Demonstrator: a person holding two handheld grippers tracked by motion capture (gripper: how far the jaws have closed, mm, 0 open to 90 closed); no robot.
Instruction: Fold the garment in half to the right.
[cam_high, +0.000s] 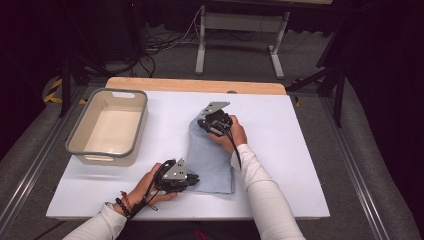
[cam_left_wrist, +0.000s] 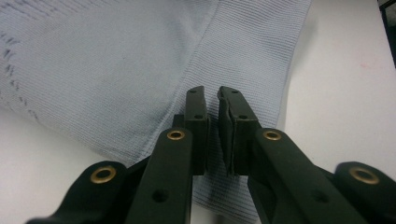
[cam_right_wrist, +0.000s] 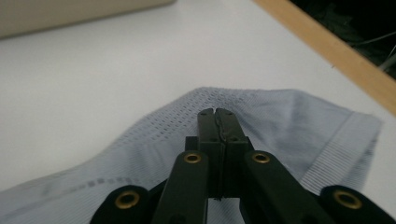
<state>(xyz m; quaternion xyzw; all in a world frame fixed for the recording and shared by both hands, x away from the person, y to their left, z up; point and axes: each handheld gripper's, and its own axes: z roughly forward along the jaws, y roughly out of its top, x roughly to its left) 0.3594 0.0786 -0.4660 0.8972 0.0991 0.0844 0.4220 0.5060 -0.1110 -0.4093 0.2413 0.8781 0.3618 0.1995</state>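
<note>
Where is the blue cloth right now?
In the high view, the blue cloth lies mid-table, right of the bin, between the left gripper and right gripper.

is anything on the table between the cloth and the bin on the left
Nothing visible. The light blue cloth lies flat mid-table, and the stretch of white table between it and the grey-rimmed bin is bare. Both tongs, left and right, are already at the cloth.
</note>
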